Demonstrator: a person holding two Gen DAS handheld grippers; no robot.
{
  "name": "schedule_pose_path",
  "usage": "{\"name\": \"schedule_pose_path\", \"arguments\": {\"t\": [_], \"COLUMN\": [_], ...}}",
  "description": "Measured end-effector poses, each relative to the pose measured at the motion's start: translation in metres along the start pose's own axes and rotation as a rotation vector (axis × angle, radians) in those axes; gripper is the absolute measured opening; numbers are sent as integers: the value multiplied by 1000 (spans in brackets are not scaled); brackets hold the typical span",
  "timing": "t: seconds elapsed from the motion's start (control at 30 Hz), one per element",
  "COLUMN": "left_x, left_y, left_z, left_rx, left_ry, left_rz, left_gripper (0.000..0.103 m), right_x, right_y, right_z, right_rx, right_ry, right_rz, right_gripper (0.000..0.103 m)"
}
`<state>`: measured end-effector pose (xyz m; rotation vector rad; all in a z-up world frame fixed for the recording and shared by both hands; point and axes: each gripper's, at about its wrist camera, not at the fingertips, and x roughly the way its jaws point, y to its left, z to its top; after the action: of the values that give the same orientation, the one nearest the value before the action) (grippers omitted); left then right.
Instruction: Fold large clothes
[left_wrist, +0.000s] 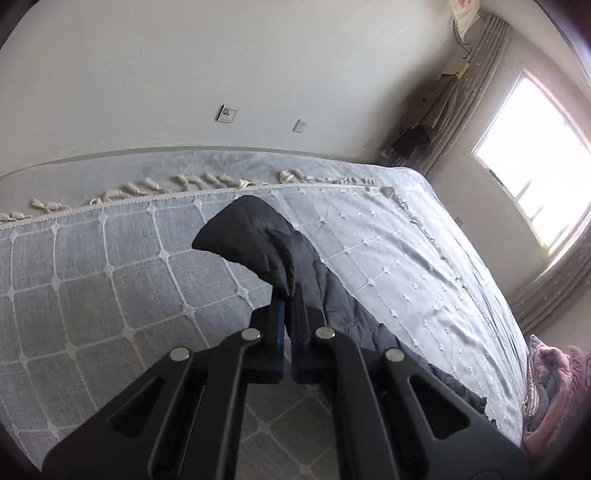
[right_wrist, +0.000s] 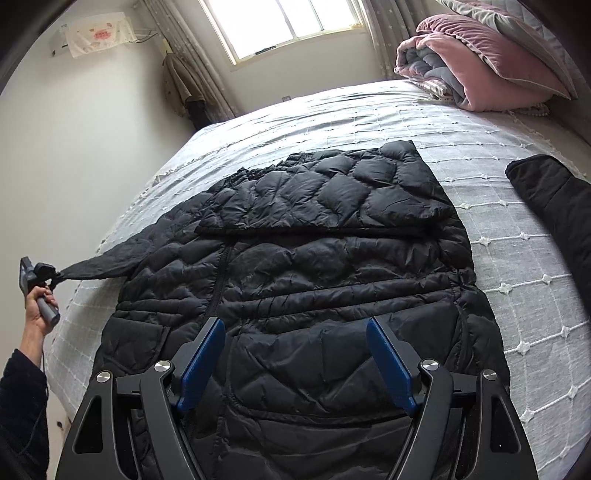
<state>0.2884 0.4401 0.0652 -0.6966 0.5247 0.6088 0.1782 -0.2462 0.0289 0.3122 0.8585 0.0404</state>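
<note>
**Left tongs pinching the sleeve, right tongs spread over the coat**

Starting at the left: in my left wrist view the left gripper (left_wrist: 289, 295) has its two fingers pressed together on a bunched fold of dark fabric, the sleeve (left_wrist: 255, 236) of the black quilted jacket (right_wrist: 295, 266). The cuff end flops out beyond the fingertips, lifted off the bed (left_wrist: 92, 266). That view gives me only this one strip of the garment, plus the grey bedspread with its white grid stitching and a tasselled fringe (left_wrist: 155, 188) running along the far edge. Two wall plates, one window (left_wrist: 532, 162), curtains beside it.

The right wrist view shows me what the left cannot: the whole jacket, laid flat across the middle of the bed, zip running down the front, puffy quilted panels creased and slightly shiny. One sleeve is folded across the chest; the other is drawn out taut to the left edge of the bed, ending in the left gripper (right_wrist: 55, 276), held by my left hand (right_wrist: 38, 314). So one jacket, two sleeves accounted for.

Moving right: the right gripper (right_wrist: 295, 354) sits over the lower part of the jacket with its two blue-padded fingers (right_wrist: 201, 360) spread wide, nothing between them. I can't tell if they touch the fabric.

Far right: a second dark garment (right_wrist: 554, 206) lies apart on the bedspread, and a pink and grey folded quilt (right_wrist: 472, 62) is stacked at the head of the bed.
</note>
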Motion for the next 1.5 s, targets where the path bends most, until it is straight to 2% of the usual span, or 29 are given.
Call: {"name": "schedule_pose_path", "arguments": {"t": [0.07,0.2,0.27,0.33,0.47,0.57,0.63,0.77,0.83,0.93,1.03,1.07,1.13,1.2,1.27,1.43,1.5], "left_x": [-21,-69,-91,-105,-128,-140,-139,-111,-90,-70,-63,-64,-64,-64,-66,-84,-96], "left_y": [-17,-78,-115,-149,-216,-262,-286,-330,-339,-354,-357,-357,-356,-356,-356,-344,-327], "left_z": [2,0,-8,-22,-78,-140,-183,-268,-300,-354,-392,-398,-407,-410,-404,-382,-370], "left_rx": [2,87,127,172,300,396,477,643,704,813,911,942,990,991,973,881,847], "left_ry": [-23,-105,-131,-137,-123,-86,-60,37,109,219,299,309,333,386,419,456,447], "left_rz": [-75,-218,-304,-358,-460,-564,-599,-590,-584,-551,-521,-513,-501,-517,-525,-546,-497], "left_gripper": [3,3,3,3,3,3,3,4,4,10,11,13,27,54,64,64,64], "right_x": [0,-7,-12,-16,-22,-30,-33,-36,-39,-42,-41,-40,-39,-39,-38,-35,-35], "right_y": [-4,-17,-22,-27,-37,-43,-48,-58,-63,-71,-80,-82,-84,-83,-80,-81,-84], "right_z": [2,6,7,9,11,14,16,19,20,22,23,23,22,22,22,21,20], "right_rx": [13,65,92,109,144,160,165,189,196,204,230,239,250,246,233,227,238], "right_ry": [0,-11,-20,-30,-39,-61,-73,-78,-87,-96,-83,-79,-71,-67,-63,-47,-47], "right_rz": [2,20,23,14,26,31,13,-3,-10,-34,-33,-29,-20,-15,-20,-38,-40], "right_gripper": [80,80,80,80,80,80,80,80,80,80,80,80,80,80,80,80,80]}}
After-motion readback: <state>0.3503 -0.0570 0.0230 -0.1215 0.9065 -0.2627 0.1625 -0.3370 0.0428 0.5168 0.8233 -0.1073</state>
